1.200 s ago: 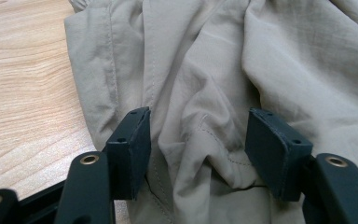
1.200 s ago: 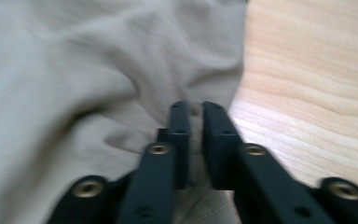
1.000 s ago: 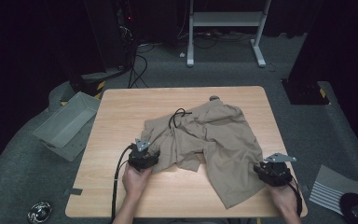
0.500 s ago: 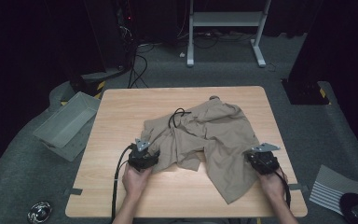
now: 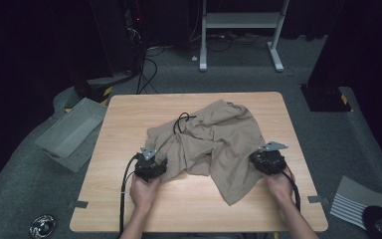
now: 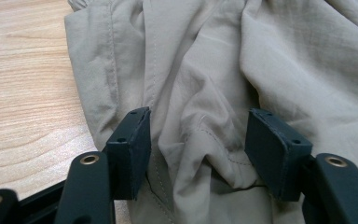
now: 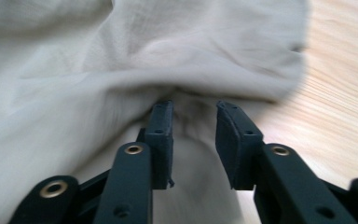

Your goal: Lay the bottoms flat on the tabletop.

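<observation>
Dark floor surrounds the wooden table (image 5: 129, 129), where crumpled khaki shorts (image 5: 219, 139) lie mid-table. Soft and limp, they probably handle best pinched at a hem. Left gripper (image 6: 198, 140) stands open astride a fold; right gripper (image 7: 193, 135), jaws just reopening, straddles cloth unclamped.

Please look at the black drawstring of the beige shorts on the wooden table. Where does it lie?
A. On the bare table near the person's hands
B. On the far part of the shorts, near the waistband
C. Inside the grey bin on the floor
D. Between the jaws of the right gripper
B: in the high view the black drawstring loops on the far-left part of the beige shorts, away from both grippers.
</observation>
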`<state>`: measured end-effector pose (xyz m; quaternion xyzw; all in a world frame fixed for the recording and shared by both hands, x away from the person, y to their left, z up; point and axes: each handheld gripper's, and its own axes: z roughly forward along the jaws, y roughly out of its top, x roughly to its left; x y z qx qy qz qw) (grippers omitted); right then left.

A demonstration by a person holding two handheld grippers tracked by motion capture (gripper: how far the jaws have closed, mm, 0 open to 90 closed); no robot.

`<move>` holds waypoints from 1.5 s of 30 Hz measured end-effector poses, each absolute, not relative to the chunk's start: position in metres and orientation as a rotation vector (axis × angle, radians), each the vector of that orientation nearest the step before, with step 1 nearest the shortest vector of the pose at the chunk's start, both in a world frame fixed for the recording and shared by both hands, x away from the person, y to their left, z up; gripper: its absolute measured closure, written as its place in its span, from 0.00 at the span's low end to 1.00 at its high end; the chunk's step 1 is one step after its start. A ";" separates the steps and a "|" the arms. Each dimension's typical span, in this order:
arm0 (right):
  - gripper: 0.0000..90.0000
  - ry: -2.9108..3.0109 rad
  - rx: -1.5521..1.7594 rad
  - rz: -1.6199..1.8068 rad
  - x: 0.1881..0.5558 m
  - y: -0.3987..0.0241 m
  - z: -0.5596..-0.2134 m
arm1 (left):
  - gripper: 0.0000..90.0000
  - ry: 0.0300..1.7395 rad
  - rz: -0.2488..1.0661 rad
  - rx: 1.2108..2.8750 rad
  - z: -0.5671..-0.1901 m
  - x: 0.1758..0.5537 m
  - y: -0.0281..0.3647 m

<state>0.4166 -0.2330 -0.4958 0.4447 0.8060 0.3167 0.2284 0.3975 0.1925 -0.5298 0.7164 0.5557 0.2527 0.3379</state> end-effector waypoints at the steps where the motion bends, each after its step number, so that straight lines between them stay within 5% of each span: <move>1: 0.72 2.197 1.233 0.897 0.409 -0.240 -0.492 | 0.45 1.448 0.659 1.867 -0.530 0.398 0.192; 7: 0.72 2.134 1.307 0.981 0.372 -0.270 -0.487 | 0.45 1.448 0.660 1.868 -0.530 0.398 0.192; 14: 0.70 2.204 1.234 0.976 0.366 -0.243 -0.511 | 0.45 1.447 0.661 1.870 -0.530 0.397 0.192; 21: 0.98 2.316 1.165 0.937 0.364 -0.225 -0.519 | 0.45 1.447 0.660 1.869 -0.530 0.397 0.192; 26: 1.00 2.407 1.079 0.941 0.340 -0.219 -0.517 | 0.45 1.446 0.660 1.869 -0.530 0.397 0.192; 33: 0.76 2.205 1.178 0.972 0.344 -0.238 -0.501 | 0.45 1.446 0.659 1.869 -0.530 0.397 0.192; 37: 0.71 2.198 1.315 0.909 0.363 -0.253 -0.507 | 0.45 1.446 0.660 1.869 -0.530 0.397 0.192; 41: 0.95 2.235 1.310 0.895 0.363 -0.256 -0.516 | 0.45 1.448 0.660 1.868 -0.530 0.397 0.192; 45: 0.98 2.225 1.276 0.886 0.348 -0.262 -0.512 | 0.45 1.448 0.660 1.868 -0.530 0.397 0.192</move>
